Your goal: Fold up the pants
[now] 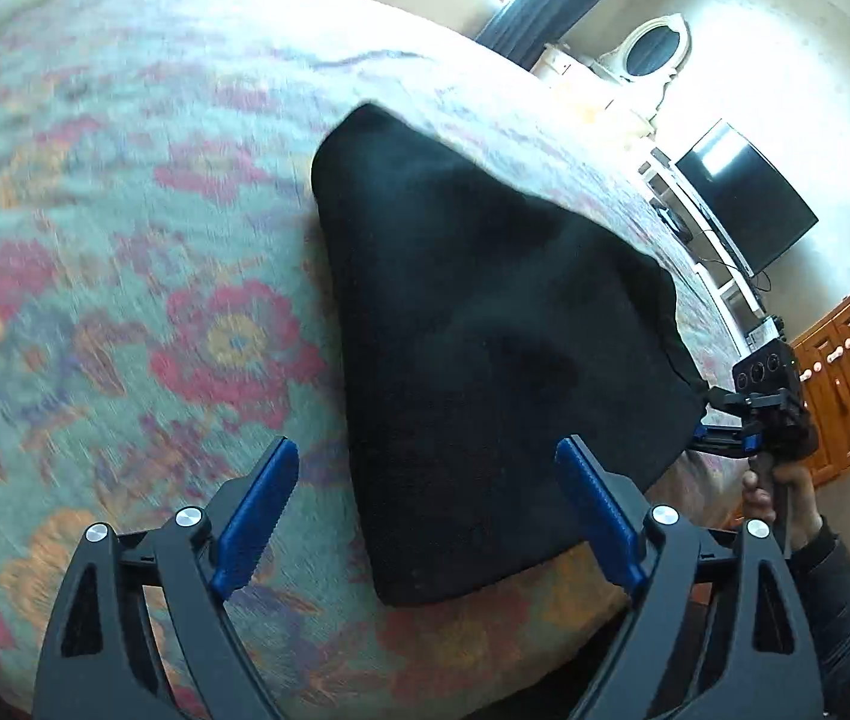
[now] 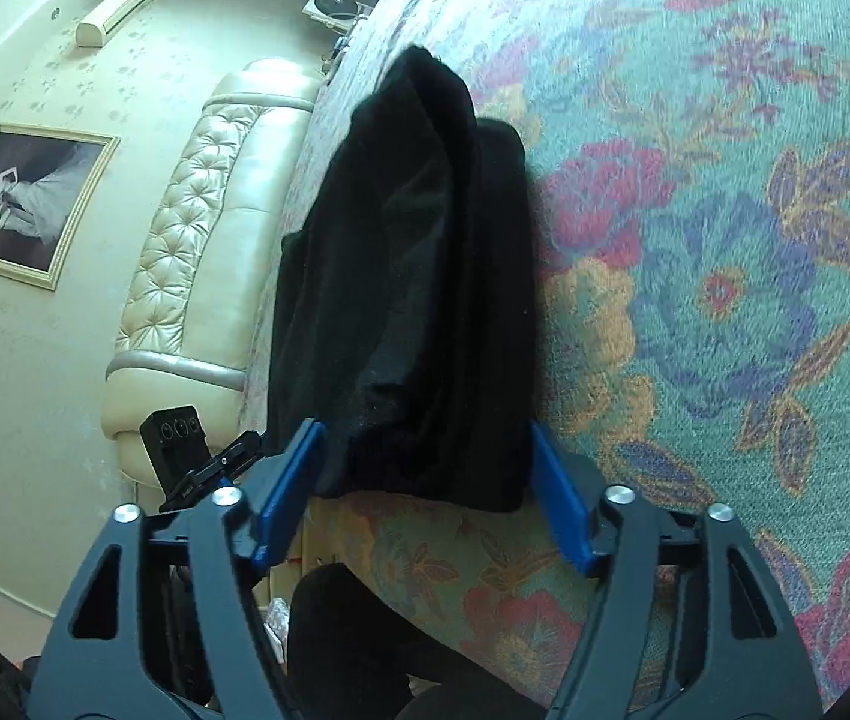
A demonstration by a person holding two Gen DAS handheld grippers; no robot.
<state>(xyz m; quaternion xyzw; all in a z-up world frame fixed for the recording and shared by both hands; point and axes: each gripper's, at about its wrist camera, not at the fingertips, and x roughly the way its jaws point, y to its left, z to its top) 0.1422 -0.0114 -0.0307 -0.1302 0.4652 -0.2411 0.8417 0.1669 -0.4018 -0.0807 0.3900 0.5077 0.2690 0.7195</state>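
Two grippers faced one folded pair of black pants (image 1: 484, 360) that lay flat on a flowered bed cover (image 1: 125, 240).

In the left wrist view, the left gripper (image 1: 425, 510) had its blue fingers (image 1: 257, 516) spread wide and released. The near corner of the pants lay between them, closer to the right finger, which overlapped the cloth's edge in the picture; whether it touched the cloth could not be told. The left finger stood clear of the pants, over bare cover. Nothing was pinched.

At the far right of that view, the right gripper (image 1: 718, 420) sat at the pants' far corner, held by a hand (image 1: 778, 498) in a dark sleeve.

In the right wrist view, the right gripper (image 2: 425, 480) also had its fingers (image 2: 287, 492) apart, one on each side of the near end of the folded pants (image 2: 413, 276). The cloth filled most of the gap between them, and each finger's tip stood just beside an edge of the bundle, yet the pads did not visibly squeeze it. The pants ran away from the fingers along the bed's edge, layered in folds, with a cream padded headboard (image 2: 203, 228) beyond. The other gripper's camera block (image 2: 176, 438) showed at lower left.
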